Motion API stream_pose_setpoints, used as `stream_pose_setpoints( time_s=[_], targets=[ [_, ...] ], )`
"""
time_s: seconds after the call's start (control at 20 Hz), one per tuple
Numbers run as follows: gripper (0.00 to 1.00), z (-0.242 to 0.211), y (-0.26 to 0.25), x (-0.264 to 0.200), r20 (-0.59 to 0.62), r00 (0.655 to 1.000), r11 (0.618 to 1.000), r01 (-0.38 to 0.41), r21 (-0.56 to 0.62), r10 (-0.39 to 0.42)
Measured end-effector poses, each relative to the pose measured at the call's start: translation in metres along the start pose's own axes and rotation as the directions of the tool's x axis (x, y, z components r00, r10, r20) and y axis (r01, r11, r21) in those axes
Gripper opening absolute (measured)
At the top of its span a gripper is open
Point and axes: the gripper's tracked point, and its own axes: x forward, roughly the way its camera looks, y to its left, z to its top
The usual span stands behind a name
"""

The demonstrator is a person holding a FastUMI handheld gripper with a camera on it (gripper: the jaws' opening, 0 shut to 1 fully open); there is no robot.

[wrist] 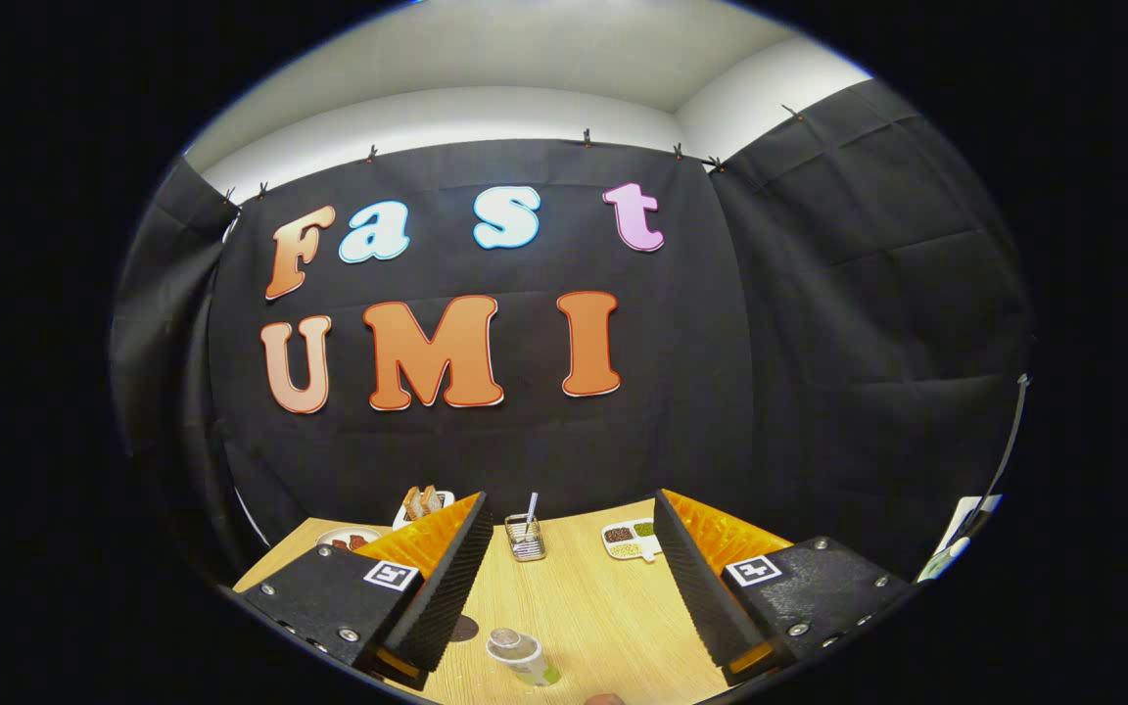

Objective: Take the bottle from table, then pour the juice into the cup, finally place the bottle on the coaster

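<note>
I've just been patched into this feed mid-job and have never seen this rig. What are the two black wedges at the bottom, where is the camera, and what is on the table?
The camera rides on a handheld gripper and looks forward along it. The two black wedges are its fingers, ridged on the inside with orange backs; they stand wide apart and hold nothing. Below them is a light wooden table. Between the fingers, close in, stands a small bottle with greenish contents. Farther off between the fingers is a small metal basket with a utensil standing in it. Beyond the fingers lie a white divided dish of foods, a plate with bread and another plate. A dark round patch, possibly the coaster, lies beside one finger.
</note>
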Motion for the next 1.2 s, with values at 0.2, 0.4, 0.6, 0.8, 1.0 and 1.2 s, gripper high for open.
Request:
stream_pose_setpoints(
  time_s=[0.2, 0.4, 0.6, 0.8, 1.0, 1.2],
  targets=[
    [0.98, -0.009, 0.011, 0.004, -0.016, 1.0, 1.0, -0.024, -0.009, 0.024],
    [0.98, -0.026, 0.021, 0.007, -0.043, 0.998, 0.999, -0.047, -0.01, 0.047],
    [0.98, -0.045, 0.037, 0.009, -0.051, 0.994, 0.995, -0.099, -0.013, 0.098],
    [0.98, -0.079, 0.05, 0.015, -0.077, 0.988, 0.99, -0.136, -0.042, 0.132],
    [0.98, -0.122, 0.063, 0.019, -0.118, 0.979, 0.985, -0.17, -0.026, 0.166],
    [0.98, -0.165, 0.065, 0.023, -0.176, 0.972, 0.98, -0.175, -0.092, 0.157]
  ],
)
